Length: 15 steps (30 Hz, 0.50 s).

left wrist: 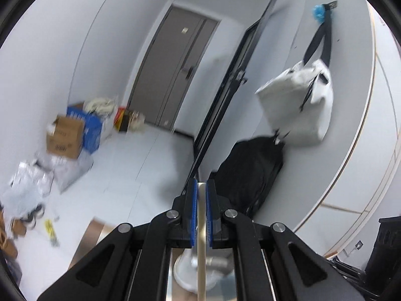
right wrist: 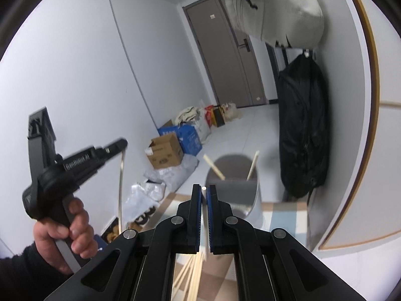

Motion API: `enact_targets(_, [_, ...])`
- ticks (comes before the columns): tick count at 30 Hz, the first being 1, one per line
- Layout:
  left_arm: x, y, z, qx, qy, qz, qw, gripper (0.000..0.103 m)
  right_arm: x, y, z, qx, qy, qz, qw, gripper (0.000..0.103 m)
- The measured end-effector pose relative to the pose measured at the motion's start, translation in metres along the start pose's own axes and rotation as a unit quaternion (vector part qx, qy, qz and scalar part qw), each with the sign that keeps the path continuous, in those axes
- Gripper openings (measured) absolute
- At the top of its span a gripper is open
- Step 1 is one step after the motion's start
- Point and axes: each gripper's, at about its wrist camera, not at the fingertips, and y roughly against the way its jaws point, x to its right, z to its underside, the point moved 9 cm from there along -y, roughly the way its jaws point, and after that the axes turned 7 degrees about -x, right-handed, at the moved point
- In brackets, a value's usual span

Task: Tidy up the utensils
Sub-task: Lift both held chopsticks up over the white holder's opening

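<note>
Left tool (left wrist: 202,188): pinching one chopstick (left wrist: 201,238) upright, lifted clear for the drop.
Right tool (right wrist: 204,190): pinching another chopstick (right wrist: 205,225).
Holder (right wrist: 234,188): ahead, two sticks (right wrist: 252,166) already inside.

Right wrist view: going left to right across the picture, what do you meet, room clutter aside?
Left gripper held in a hand, gripping a chopstick → brown cardboard box → right gripper shut on a chopstick → grey holder with two chopsticks → black bag.
</note>
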Motion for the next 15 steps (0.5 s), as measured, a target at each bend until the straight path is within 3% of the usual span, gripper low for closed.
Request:
enact_targets(8, [0.034,-0.039,-0.049,0.036,-0.023,0.032,0.9986,0.002,0.012,0.010,-0.076,0.028,0.008,0.010,1.000,0.004])
enact_targets(15, [0.043,-0.074,-0.061,0.032,-0.034,0.058,0.9972,0.002,0.021,-0.009,-0.123,0.026,0.029,0.023,0.999,0.004])
